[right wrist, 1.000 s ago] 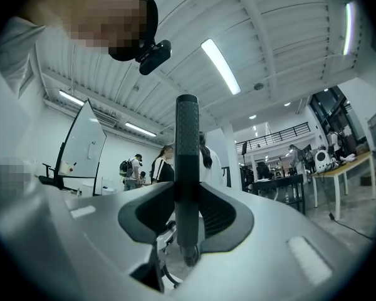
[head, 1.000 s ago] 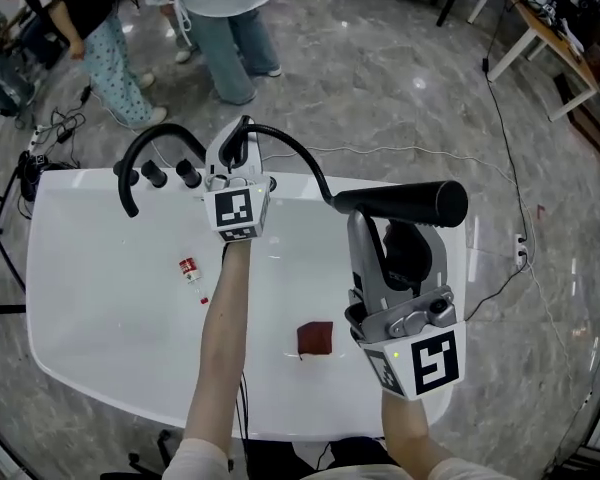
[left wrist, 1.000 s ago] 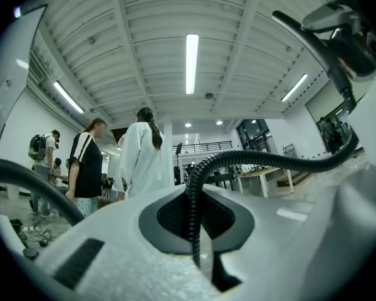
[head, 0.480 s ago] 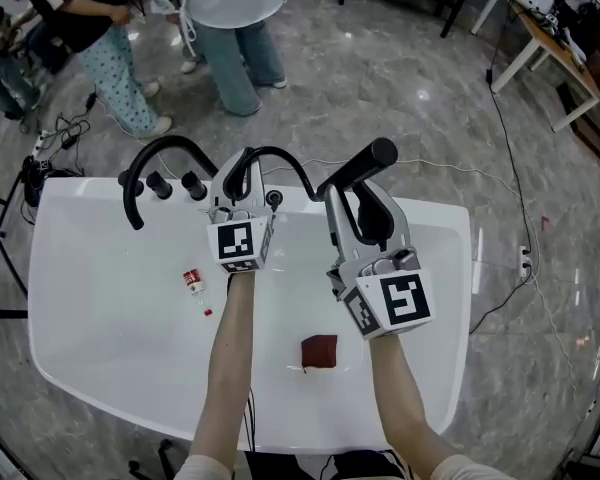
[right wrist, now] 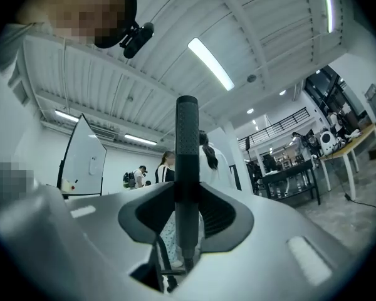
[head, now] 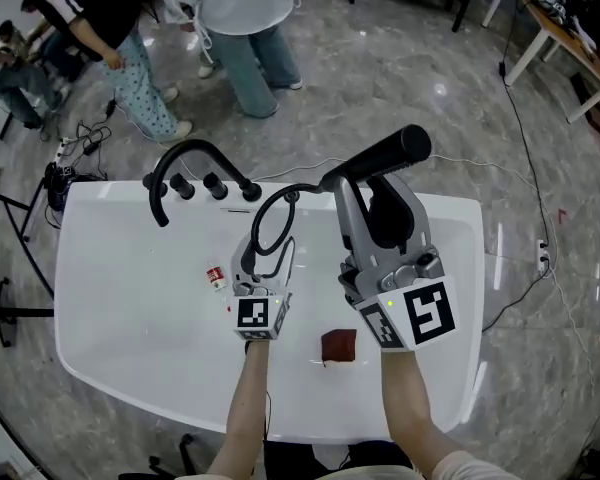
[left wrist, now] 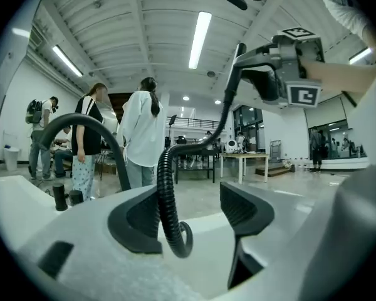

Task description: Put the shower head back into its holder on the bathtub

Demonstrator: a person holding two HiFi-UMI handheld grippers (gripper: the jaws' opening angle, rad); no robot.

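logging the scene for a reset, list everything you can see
bathtub: one, white, centre
faucet: one, black, tub's far rim
knobs: at least two, black, beside the faucet
hose: one, black, looped over the tub
shower head: one, black, held above the tub
small bottle: one, red and white, inside the tub
small square: one, dark red, inside the tub
people: at least two, on the floor beyond the tub
left claw: jaws just opened, hose between them, ungripped
right claw: shut on the shower head

The hand-held gripper (right wrist: pixel 187 226) clamps the black shower head (right wrist: pixel 187 137), standing upright.
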